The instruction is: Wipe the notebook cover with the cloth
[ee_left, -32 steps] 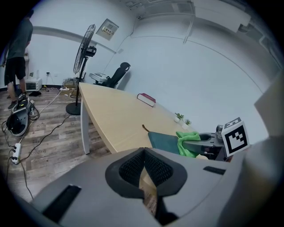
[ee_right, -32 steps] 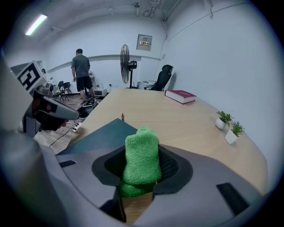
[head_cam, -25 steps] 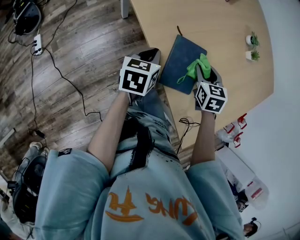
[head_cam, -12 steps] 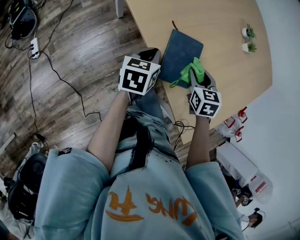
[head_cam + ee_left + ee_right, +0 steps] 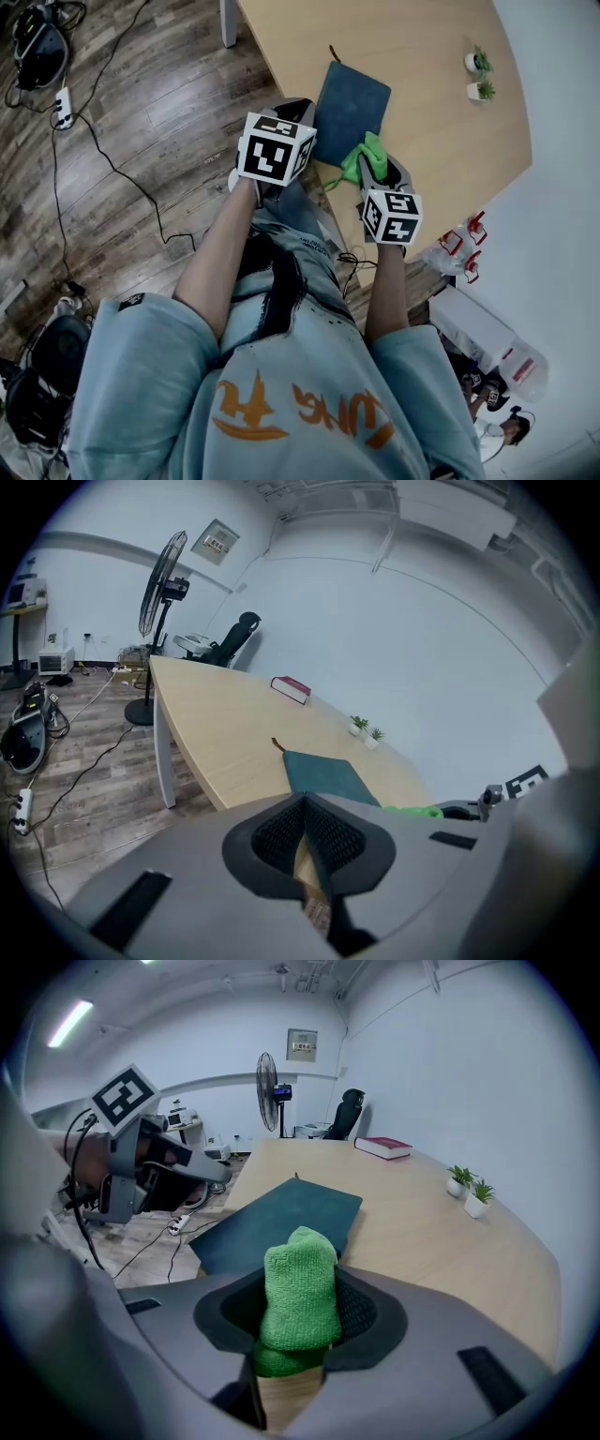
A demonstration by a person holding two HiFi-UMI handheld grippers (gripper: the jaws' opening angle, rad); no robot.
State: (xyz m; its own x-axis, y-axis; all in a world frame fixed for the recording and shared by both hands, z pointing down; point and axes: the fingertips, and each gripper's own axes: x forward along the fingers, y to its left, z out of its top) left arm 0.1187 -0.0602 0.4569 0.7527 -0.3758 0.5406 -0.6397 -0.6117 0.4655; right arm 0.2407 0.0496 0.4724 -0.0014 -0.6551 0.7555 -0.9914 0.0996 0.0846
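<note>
Two claws: my right claw (image 5: 300, 1321) is clamped on the green cloth (image 5: 298, 1288), with a bunched end sticking out for wiping; my left claw (image 5: 307, 829) is closed and empty. The notebook (image 5: 281, 1218) lies flat by the near edge of the table (image 5: 441, 1232), just ahead.

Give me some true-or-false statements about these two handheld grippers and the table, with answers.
1. The right gripper clamps a green terry cloth. True.
2. The left gripper holds the dark blue notebook. False: it is shut on nothing; the notebook lies flat on the light wooden table.
3. Two small potted plants stand on that table. True.
4. The red book lies on the notebook. False: it lies apart, farther along the table.
</note>
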